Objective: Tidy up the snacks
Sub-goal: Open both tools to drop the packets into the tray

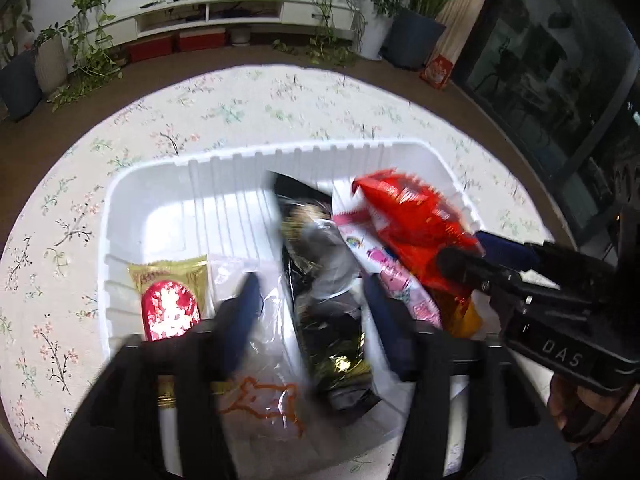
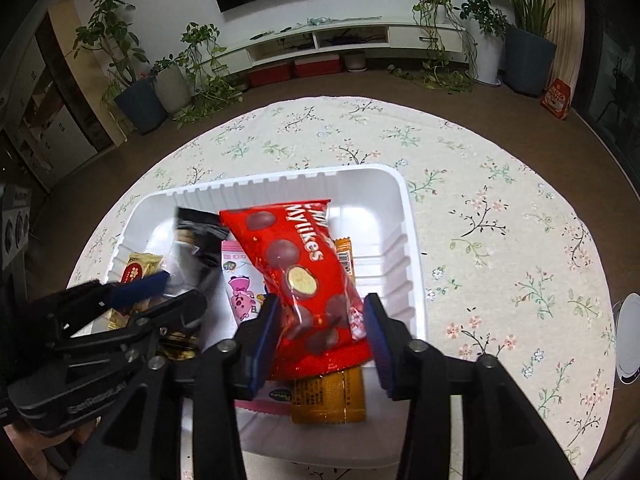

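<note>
Snacks are all in the white tray (image 2: 396, 216), mid worktop (image 2: 500, 216) on the floral cloth. Red Mylikes bag (image 2: 304, 264) lies on top, slanted across the pink pig packet (image 2: 240, 280) and an orange packet (image 2: 329, 398). Black foil bag (image 1: 320, 280) sits left of those, with a gold-and-red sweet (image 1: 170, 300) and a clear bag with orange print (image 1: 260, 392) at the tray's near-left corner. We read this as a drop-in step: packs piled loose rather than lined up, so sorting isn't finished.

Right tool (image 2: 320, 336): jaws part open, straddling the lower end of the Mylikes bag. Pads sit just off the bag's edges with daylight on the right side; left pad is close, contact there unclear. We'd call it released, not gripped.

Left tool (image 1: 312, 308): jaws part open around the black foil bag, pads clear of it on both sides. Frame is motion-blurred, so fine contact is hard to judge.

Both tools point down into the tray, side by side, near each other. Far half of the tray is still bare.
</note>
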`<state>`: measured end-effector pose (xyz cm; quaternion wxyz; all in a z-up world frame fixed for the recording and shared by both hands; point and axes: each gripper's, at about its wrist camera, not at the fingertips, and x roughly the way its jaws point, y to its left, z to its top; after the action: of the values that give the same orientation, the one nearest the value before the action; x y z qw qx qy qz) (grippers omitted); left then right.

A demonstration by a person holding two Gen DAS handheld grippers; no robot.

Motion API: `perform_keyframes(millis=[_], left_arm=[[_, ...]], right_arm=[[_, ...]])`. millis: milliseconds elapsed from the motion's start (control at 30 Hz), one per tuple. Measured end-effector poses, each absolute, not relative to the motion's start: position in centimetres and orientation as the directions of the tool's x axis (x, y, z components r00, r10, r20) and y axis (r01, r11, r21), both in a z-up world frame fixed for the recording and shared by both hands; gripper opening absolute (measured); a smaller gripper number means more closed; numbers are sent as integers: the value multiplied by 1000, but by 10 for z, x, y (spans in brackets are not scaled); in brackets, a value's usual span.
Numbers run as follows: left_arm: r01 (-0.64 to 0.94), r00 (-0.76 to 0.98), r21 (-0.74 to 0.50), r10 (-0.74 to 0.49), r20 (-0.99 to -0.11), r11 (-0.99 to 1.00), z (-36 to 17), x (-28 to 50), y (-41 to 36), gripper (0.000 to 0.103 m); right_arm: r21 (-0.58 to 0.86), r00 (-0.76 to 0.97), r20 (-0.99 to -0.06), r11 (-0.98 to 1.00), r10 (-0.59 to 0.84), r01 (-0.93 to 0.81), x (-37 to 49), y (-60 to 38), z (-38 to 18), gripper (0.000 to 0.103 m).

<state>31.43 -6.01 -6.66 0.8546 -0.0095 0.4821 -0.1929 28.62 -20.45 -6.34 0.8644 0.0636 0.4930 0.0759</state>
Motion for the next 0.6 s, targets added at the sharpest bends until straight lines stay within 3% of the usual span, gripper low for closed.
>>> perform_keyframes(millis=[133, 233, 500, 600], left_arm=[[301, 484, -214, -342, -805, 929, -53, 309, -51, 59], [309, 506, -210, -348, -789, 927, -36, 297, -44, 70], [264, 622, -237, -353, -699, 935, 14, 204, 14, 98], [223, 637, -268, -348, -688, 937, 8, 158, 34, 102]], right_arm=[[186, 518, -831, 979, 200, -80, 280, -205, -53, 54], [185, 530, -820, 977, 214, -107, 268, -206, -41, 55], [256, 669, -688, 957, 282, -140, 178, -241, -2, 86], [277, 690, -665, 953, 285, -127, 142, -251, -3, 89]])
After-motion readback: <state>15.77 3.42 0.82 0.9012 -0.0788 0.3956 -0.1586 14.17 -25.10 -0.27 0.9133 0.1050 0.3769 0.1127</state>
